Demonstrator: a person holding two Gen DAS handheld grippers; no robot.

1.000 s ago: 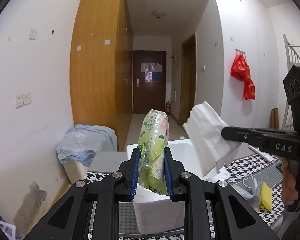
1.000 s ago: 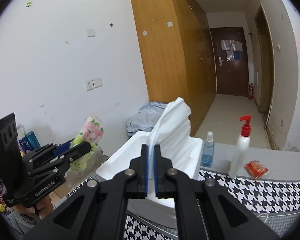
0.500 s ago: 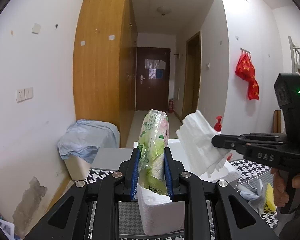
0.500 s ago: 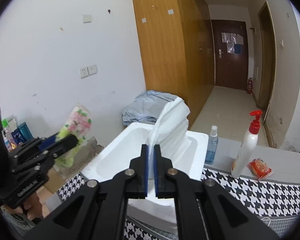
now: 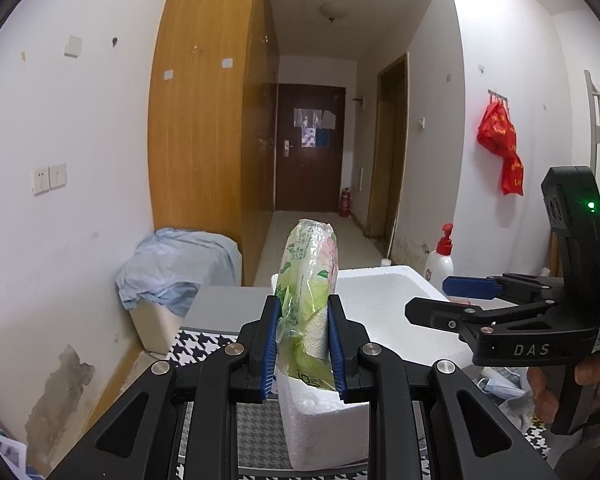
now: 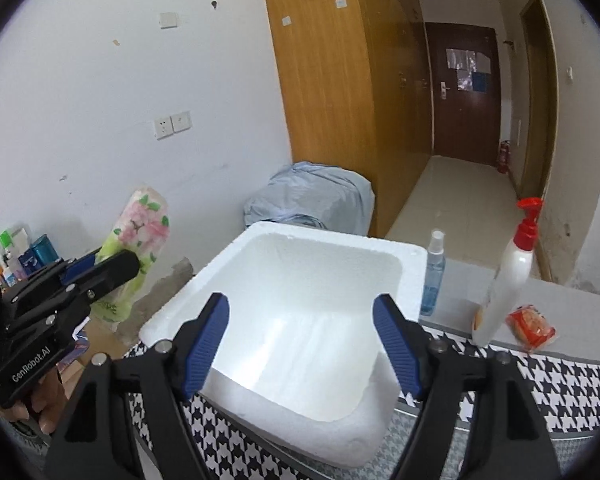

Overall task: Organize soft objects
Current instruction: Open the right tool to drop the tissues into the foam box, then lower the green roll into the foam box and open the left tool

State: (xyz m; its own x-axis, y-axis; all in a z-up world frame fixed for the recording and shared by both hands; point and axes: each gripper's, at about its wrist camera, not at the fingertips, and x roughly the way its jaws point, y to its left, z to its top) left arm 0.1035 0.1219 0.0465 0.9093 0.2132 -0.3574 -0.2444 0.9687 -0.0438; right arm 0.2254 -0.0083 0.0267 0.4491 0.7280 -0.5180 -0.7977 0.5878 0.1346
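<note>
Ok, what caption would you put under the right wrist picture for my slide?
Right gripper opening, nothing between its jaws, above the white foam box; left gripper holds a flowery tissue pack.

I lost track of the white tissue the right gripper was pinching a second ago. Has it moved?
Yes. It has left the right gripper, whose jaws are opening with nothing between them, and a faint white sheet lies down inside the foam box.
</note>
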